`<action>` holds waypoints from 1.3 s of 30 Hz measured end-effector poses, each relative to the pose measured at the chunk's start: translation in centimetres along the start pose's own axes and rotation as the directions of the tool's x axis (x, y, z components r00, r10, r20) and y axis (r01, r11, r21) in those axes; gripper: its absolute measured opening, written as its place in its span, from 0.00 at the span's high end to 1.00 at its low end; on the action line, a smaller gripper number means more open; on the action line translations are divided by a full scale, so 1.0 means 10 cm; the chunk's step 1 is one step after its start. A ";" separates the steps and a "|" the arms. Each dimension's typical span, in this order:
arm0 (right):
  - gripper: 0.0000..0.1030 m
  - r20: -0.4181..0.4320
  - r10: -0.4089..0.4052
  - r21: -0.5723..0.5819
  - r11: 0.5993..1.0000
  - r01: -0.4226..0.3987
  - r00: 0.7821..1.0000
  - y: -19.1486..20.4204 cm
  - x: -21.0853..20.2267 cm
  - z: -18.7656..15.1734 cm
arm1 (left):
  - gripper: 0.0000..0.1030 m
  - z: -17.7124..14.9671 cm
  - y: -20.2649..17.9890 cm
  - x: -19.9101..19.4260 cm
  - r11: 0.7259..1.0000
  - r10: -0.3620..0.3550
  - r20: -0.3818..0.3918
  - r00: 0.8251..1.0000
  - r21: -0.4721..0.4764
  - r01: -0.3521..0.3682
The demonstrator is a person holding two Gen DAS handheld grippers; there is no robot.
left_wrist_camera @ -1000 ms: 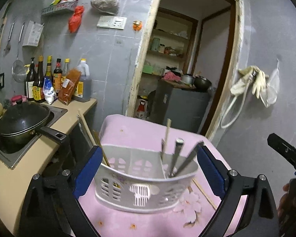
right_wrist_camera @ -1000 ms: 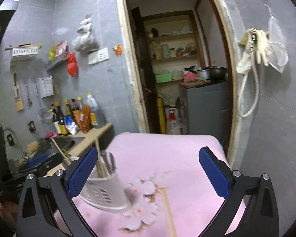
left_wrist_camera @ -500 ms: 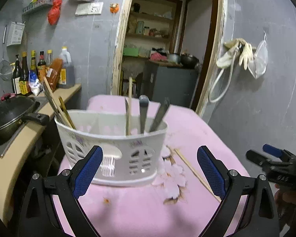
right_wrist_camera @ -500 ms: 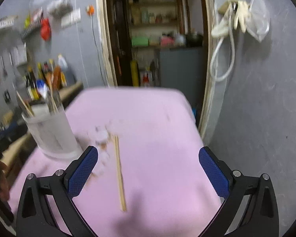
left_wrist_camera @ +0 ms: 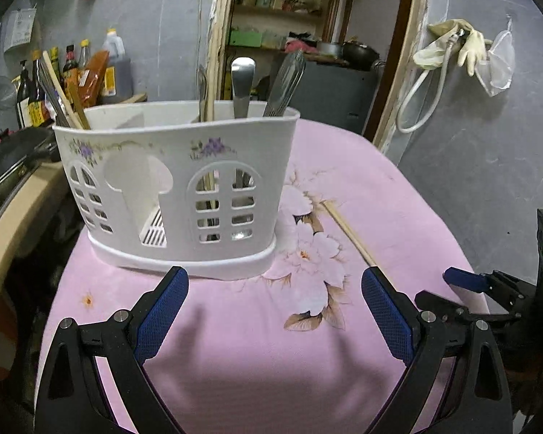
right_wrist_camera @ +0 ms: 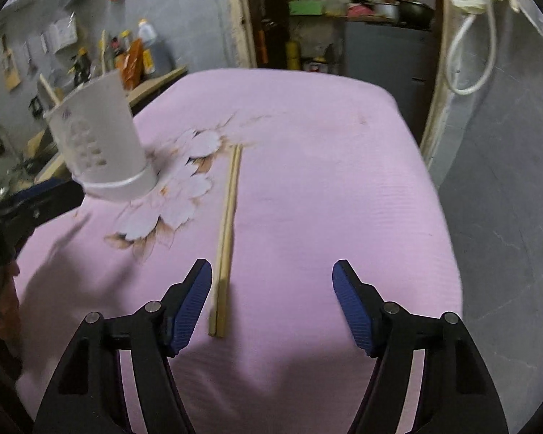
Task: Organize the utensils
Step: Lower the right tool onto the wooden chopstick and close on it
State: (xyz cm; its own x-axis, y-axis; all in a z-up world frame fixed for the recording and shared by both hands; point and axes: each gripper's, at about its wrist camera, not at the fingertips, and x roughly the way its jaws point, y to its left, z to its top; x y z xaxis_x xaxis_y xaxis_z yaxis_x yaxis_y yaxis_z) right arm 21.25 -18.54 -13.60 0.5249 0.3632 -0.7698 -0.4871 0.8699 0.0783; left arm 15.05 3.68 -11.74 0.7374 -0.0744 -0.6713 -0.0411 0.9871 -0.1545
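Observation:
A white plastic utensil caddy point(left_wrist_camera: 177, 188) stands on the pink flowered cloth point(left_wrist_camera: 257, 343). Metal handles point(left_wrist_camera: 242, 83) stick up on its right side and wooden chopsticks point(left_wrist_camera: 63, 90) on its left. My left gripper point(left_wrist_camera: 273, 311) hangs open just in front of the caddy, with nothing between its fingers. A loose pair of wooden chopsticks point(right_wrist_camera: 228, 231) lies on the cloth to the right of the caddy point(right_wrist_camera: 101, 144). My right gripper point(right_wrist_camera: 271, 271) is low over their near end. Its jaws are closing. The chopsticks lie just inside the left finger point(right_wrist_camera: 192, 300), and the pads do not press on them.
A counter point(left_wrist_camera: 25, 209) with a black pan point(left_wrist_camera: 7, 166) and sauce bottles point(left_wrist_camera: 116, 68) borders the cloth on the left. Behind the cloth is a doorway with a grey cabinet point(left_wrist_camera: 336, 90). A grey wall with a hose and gloves point(left_wrist_camera: 452, 39) closes the right side.
Both grippers have come down toward the cloth and tipped downward. The caddy now fills more of the left view. The right gripper's jaws have narrowed over the loose chopsticks.

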 end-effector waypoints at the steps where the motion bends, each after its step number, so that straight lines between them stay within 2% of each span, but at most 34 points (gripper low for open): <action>1: 0.37 -0.012 -0.009 -0.023 1.000 0.009 1.000 0.03 0.03 -0.01 | 0.09 -0.01 0.01 0.01 1.000 0.004 -0.005 1.000 -0.007 -0.004; 5: 0.41 -0.027 -0.055 -0.096 0.994 0.052 0.998 0.10 0.08 -0.01 | 0.09 -0.02 0.03 0.06 0.999 0.004 -0.024 1.000 -0.034 -0.004; 11: 0.41 -0.036 -0.089 -0.161 0.984 0.082 0.995 0.17 0.10 -0.04 | 0.09 0.01 0.02 0.07 0.998 -0.010 -0.037 0.999 -0.057 0.008; 17: 0.47 -0.030 -0.189 -0.255 0.951 0.175 0.982 0.28 0.23 0.03 | 0.09 0.04 -0.02 0.13 0.997 -0.039 -0.059 0.997 -0.072 0.035; 19: 0.48 -0.021 -0.190 -0.269 0.947 0.177 0.982 0.27 0.23 0.02 | 0.10 0.05 -0.04 0.15 0.996 -0.051 -0.066 0.996 -0.076 0.046; 21: 0.62 -0.010 -0.204 -0.271 0.943 0.194 0.979 0.23 0.21 0.03 | 0.10 0.07 -0.07 0.17 0.995 -0.063 -0.067 0.996 -0.078 0.058; 22: 0.75 0.001 -0.228 -0.279 0.935 0.219 0.974 0.20 0.20 0.02 | 0.10 0.07 -0.07 0.18 0.995 -0.073 -0.068 0.995 -0.079 0.068; 23: 0.84 0.007 -0.231 -0.276 0.935 0.224 0.973 0.16 0.19 0.02 | 0.10 0.08 -0.08 0.19 0.994 -0.080 -0.070 0.994 -0.080 0.075; 25: 0.90 0.007 -0.213 -0.253 0.945 0.207 0.977 0.07 0.17 0.04 | 0.15 0.09 -0.12 0.22 0.993 -0.095 -0.077 0.992 -0.079 0.089; 27: 0.93 0.006 -0.200 -0.253 0.948 0.195 0.980 0.02 0.15 0.05 | 0.29 0.10 -0.16 0.27 0.991 -0.116 -0.098 0.988 -0.070 0.110; 28: 0.94 0.006 -0.193 -0.252 0.949 0.188 0.981 -0.02 0.13 0.05 | 0.32 0.11 -0.20 0.30 0.991 -0.128 -0.113 0.985 -0.063 0.121; 30: 0.95 0.004 -0.185 -0.238 0.954 0.180 0.983 -0.06 0.11 0.05 | 0.45 0.13 -0.26 0.36 0.989 -0.144 -0.132 0.981 -0.056 0.138; 35: 0.95 -0.013 -0.180 -0.160 0.971 0.176 0.984 -0.19 0.04 0.02 | 0.65 0.20 -0.44 0.56 0.984 -0.179 -0.192 0.965 -0.033 0.176; 39: 0.95 -0.024 -0.185 -0.114 0.977 0.182 0.982 -0.31 -0.03 -0.02 | 0.73 0.27 -0.52 0.76 0.982 -0.191 -0.241 0.951 -0.045 0.186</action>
State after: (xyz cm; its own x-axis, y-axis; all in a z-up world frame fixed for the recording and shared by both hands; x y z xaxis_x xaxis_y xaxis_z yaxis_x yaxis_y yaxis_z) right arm 22.44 -21.45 -13.71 0.5892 0.1875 -0.7859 -0.4602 0.8774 -0.1357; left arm 22.70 -1.60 -14.11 0.5469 -0.2935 -0.7841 0.0663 0.9488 -0.3089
